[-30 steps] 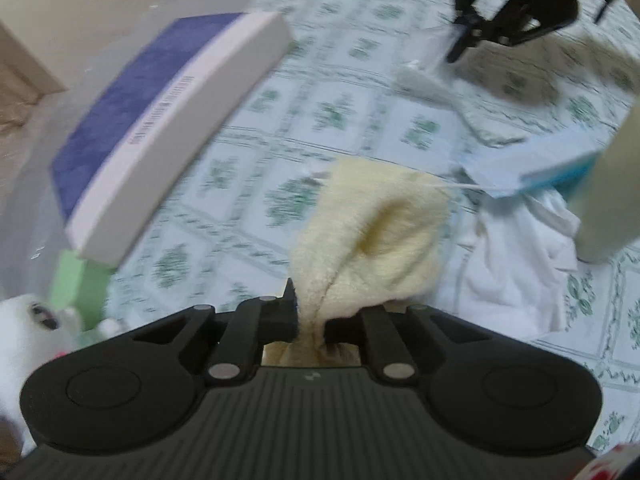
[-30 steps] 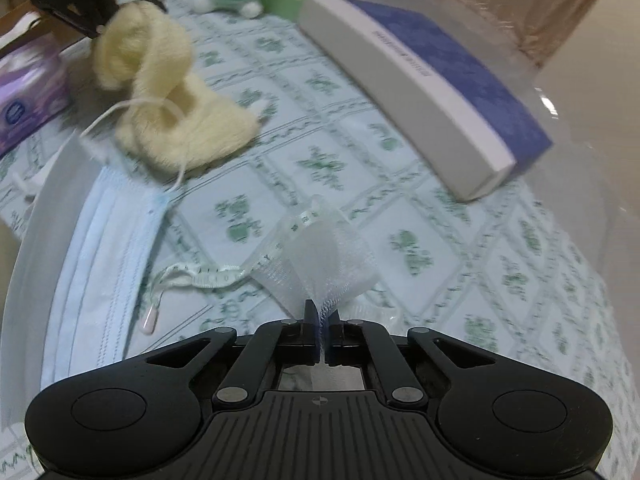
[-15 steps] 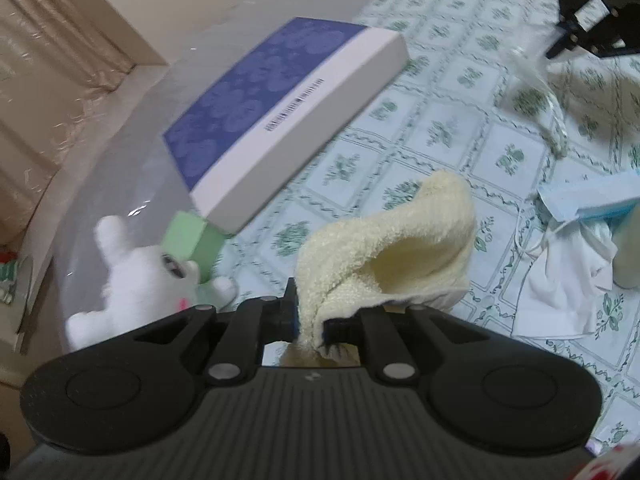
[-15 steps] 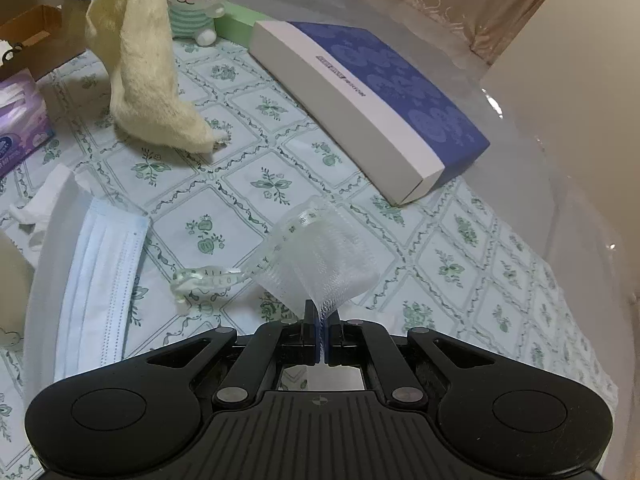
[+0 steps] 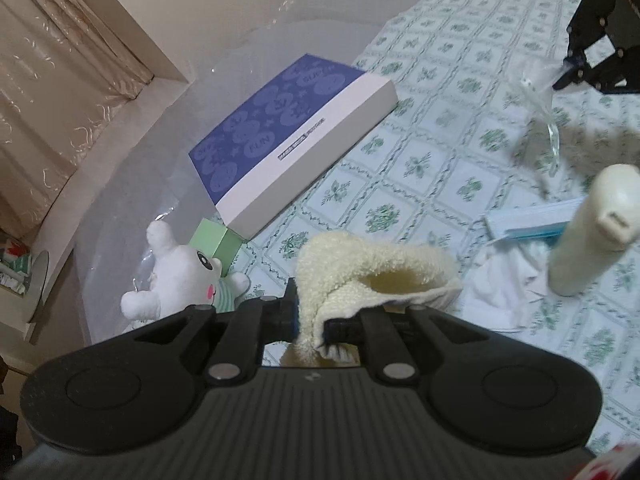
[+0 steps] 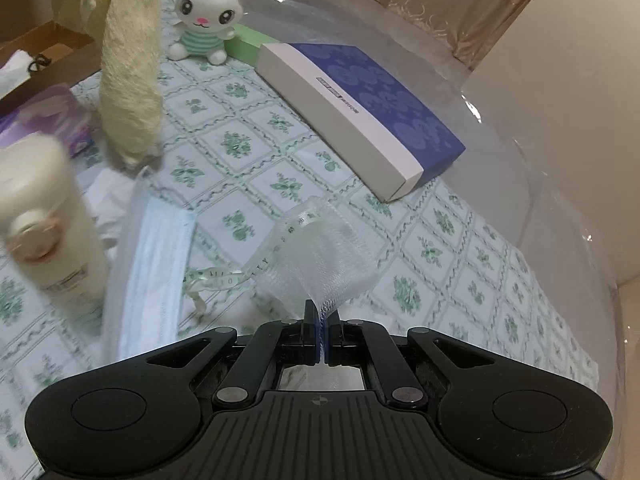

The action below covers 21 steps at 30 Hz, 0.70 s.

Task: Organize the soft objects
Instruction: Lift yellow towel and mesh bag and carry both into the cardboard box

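Note:
My left gripper [image 5: 311, 322] is shut on a cream fluffy towel [image 5: 360, 276], lifted clear of the patterned tablecloth [image 5: 440, 128]. In the right wrist view that towel [image 6: 128, 80] hangs in the air at upper left. My right gripper [image 6: 322, 330] is shut on a white sheer mesh pouch [image 6: 320, 252] with a ribbon trailing down to the left. In the left wrist view the right gripper [image 5: 570, 74] is at the far right edge, the pouch [image 5: 540, 92] dangling below it. A blue face mask [image 6: 148, 272] and a white cloth [image 5: 504, 284] lie on the table.
A blue-and-white flat box [image 6: 360, 108] lies diagonally at the table's far side. A white bunny plush [image 6: 208, 12] sits beside a green box [image 6: 244, 44]. A cream bottle [image 6: 52, 220] stands near the mask, a purple tissue pack [image 6: 52, 116] behind it. A curtain and wall border the table.
Both grippers have risen with their loads. The towel, which trailed on the cloth, now hangs clear of it. The pouch is higher above the table, and the bottle has come into view.

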Available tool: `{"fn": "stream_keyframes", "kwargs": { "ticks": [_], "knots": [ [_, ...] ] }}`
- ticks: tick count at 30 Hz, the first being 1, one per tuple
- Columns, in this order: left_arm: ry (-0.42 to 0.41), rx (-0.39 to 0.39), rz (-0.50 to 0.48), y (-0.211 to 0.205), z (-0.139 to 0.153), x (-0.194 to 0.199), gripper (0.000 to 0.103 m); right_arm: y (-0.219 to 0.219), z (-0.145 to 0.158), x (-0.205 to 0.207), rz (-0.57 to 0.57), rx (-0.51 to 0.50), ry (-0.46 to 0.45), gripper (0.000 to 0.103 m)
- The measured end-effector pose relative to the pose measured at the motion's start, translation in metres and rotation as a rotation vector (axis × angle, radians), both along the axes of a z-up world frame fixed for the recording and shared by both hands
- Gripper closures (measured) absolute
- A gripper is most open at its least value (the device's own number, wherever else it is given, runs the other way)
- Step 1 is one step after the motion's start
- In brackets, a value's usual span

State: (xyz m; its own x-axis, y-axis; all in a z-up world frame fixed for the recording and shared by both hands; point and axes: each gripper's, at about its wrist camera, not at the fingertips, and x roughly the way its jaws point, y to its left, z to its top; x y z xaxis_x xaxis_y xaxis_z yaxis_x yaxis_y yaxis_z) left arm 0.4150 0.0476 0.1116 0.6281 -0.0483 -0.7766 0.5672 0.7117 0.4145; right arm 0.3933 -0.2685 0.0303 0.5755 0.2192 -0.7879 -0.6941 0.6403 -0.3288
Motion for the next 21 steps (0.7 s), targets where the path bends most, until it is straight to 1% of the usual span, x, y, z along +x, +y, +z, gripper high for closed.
{"fn": "stream_keyframes", "kwargs": {
  "ticks": [6,11,16,21],
  "knots": [
    [0.008,-0.041,-0.019,-0.005,0.025,-0.042,0.094,-0.013,0.012,-0.046,-0.022,0.011,-0.001,0.102],
    [0.012,-0.052,-0.04,-0.011,0.033,-0.083,0.094,-0.022,0.017,-0.088,-0.045,0.019,0.008,0.102],
    [0.011,-0.108,-0.026,-0.011,0.036,-0.122,0.094,-0.028,0.02,-0.136,-0.082,0.055,0.016,0.102],
    [0.018,-0.196,-0.032,-0.012,0.033,-0.166,0.094,-0.025,0.021,-0.184,-0.121,0.124,0.027,0.102]
  ]
}}
